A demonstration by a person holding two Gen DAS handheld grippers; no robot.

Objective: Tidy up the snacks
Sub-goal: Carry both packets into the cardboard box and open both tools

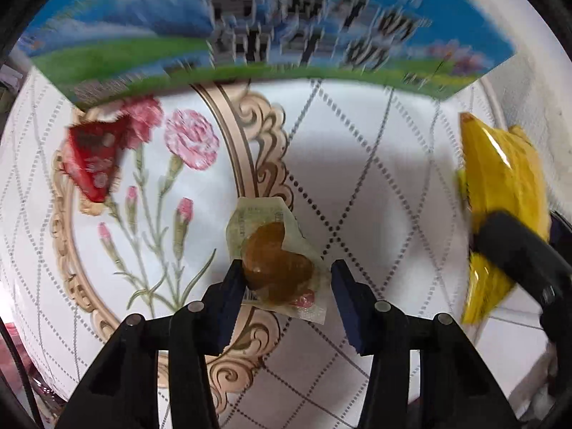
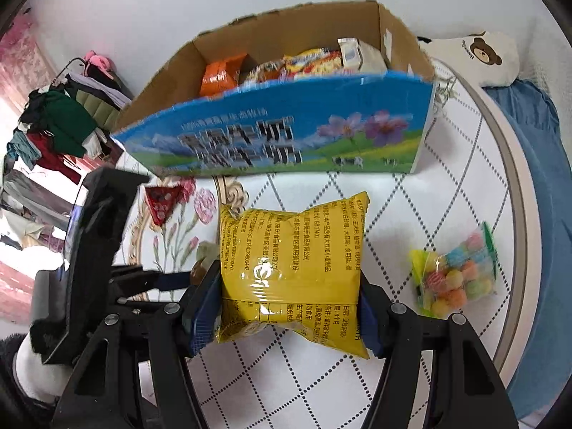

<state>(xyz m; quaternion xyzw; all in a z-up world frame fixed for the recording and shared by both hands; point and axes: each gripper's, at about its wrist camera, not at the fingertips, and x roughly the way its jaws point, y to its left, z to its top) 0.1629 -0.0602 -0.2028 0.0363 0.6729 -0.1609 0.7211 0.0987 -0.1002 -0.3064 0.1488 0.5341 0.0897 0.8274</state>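
Observation:
A small clear packet with a brown snack [image 1: 279,268] lies on the flowered tablecloth [image 1: 375,164]. My left gripper [image 1: 286,296] points down over it with a pad on each side. The left pad touches the packet, the right pad stands just off it, so the gripper is open. My right gripper [image 2: 287,286] is shut on a puffy yellow snack bag [image 2: 289,250], also at the right edge of the left wrist view as the yellow bag [image 1: 500,178]. Behind both stands a cardboard box with a blue printed front [image 2: 271,136], holding several snack packs.
A red triangular packet [image 1: 93,157] lies left of the brown snack, near the box [image 1: 250,28]. A clear bag of coloured candies [image 2: 454,279] lies at the right of the round table. Beyond the table's rim are a bear pillow [image 2: 475,53], blue bedding [image 2: 536,178] and piled clothes [image 2: 53,132].

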